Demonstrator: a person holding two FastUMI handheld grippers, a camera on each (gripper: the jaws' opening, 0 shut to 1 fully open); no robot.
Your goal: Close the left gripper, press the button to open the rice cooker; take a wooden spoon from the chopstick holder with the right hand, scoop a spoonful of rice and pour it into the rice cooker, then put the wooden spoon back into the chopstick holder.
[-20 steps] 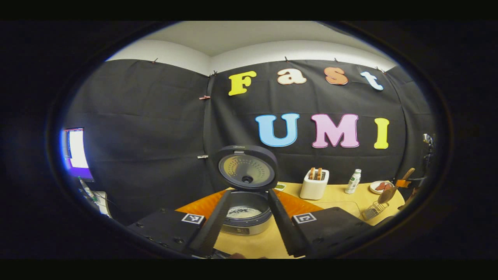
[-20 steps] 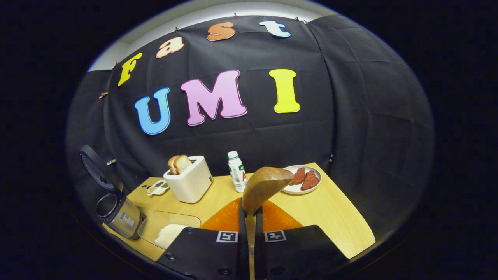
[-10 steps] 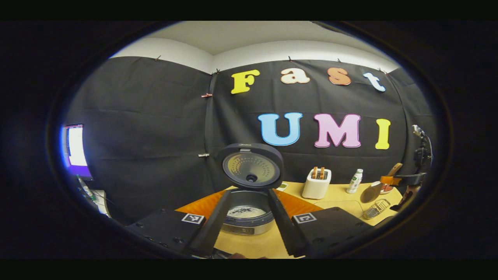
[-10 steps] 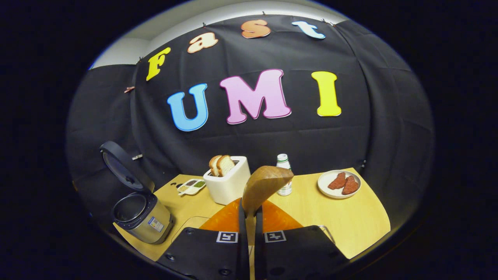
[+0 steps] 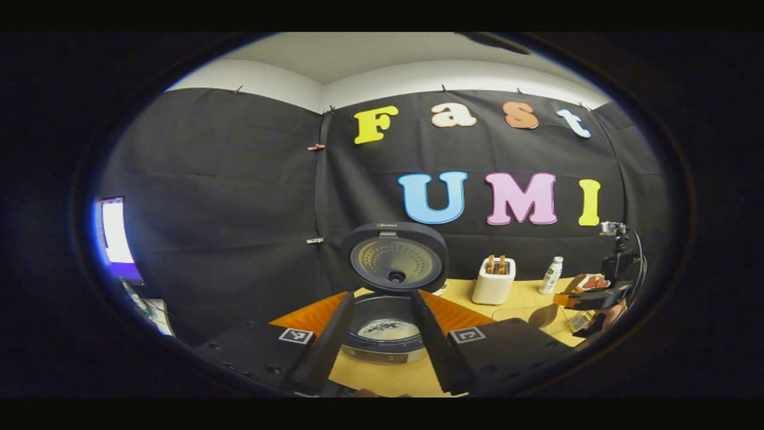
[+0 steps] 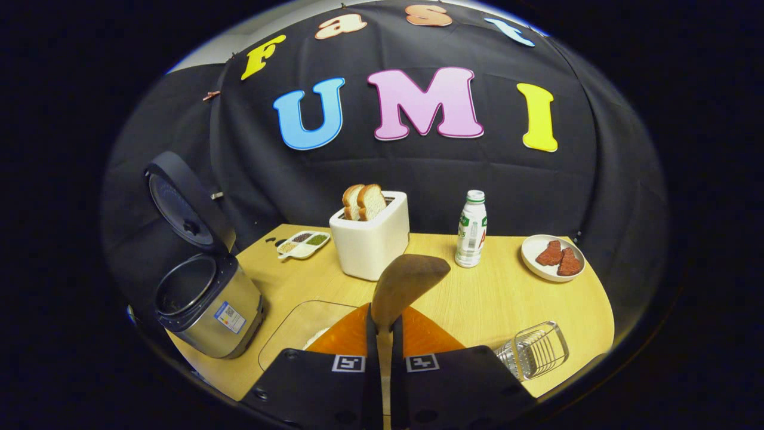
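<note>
In the left gripper view we list: our left gripper (image 5: 382, 340), fingers spread wide and grasping nothing, framing the rice cooker (image 5: 387, 334) at 6 o'clock; its lid (image 5: 394, 257) stands raised behind the pot, and white rice lies in the bowl. At 3 to 4 o'clock we note a white toaster (image 5: 493, 285), a bottle (image 5: 551, 276), a plate (image 5: 591, 282), and our right gripper (image 5: 588, 300) farther off, holding the wooden spoon (image 5: 542, 315) above the wire chopstick holder (image 5: 580, 321). The table (image 5: 519, 298) is pale wood. In the right gripper view we list: the right gripper (image 6: 382, 343), clenched on the handle of the wooden spoon (image 6: 406, 283), whose bowl rises at centre. The rice cooker (image 6: 206, 304) sits at 8 o'clock, lid up. The toaster (image 6: 371, 239) with bread stands at 12 o'clock, a small divided dish (image 6: 301, 243) at 10, the bottle (image 6: 471, 230) at 1, the plate (image 6: 550, 258) at 2. The chopstick holder (image 6: 534, 352) lies at 4 o'clock, a clear tray (image 6: 298, 328) at 7.
</note>
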